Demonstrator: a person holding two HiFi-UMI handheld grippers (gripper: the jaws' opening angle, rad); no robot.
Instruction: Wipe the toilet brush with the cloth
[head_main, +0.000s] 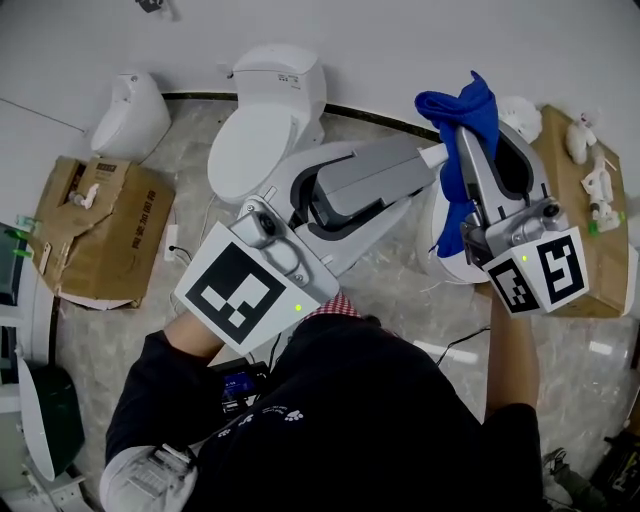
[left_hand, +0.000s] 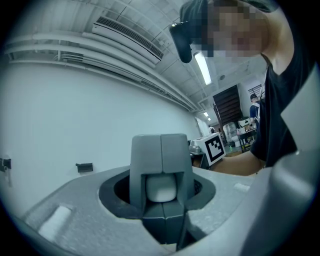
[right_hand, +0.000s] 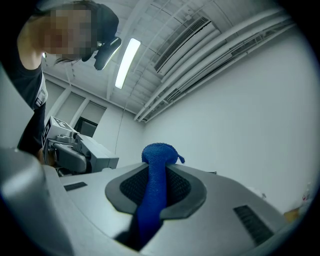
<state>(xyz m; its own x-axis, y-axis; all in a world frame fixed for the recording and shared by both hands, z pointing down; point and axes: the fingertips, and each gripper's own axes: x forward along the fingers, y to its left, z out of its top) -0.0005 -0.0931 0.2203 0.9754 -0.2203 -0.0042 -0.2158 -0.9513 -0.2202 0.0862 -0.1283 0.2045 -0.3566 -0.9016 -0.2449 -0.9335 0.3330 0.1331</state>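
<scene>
Wiping step, at its start: my left gripper (head_main: 415, 180) jaws clamp the grey toilet brush (left_hand: 161, 160), my right gripper (head_main: 478, 140) jaws pinch the blue cloth (head_main: 462, 112) just beside its tip, so next, I judge, I rub cloth along brush.

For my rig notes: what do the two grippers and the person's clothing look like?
The left gripper and right gripper are grey and white plastic with tapered jaws. Each carries a white cube with black square markers. Black short-sleeved top.
</scene>
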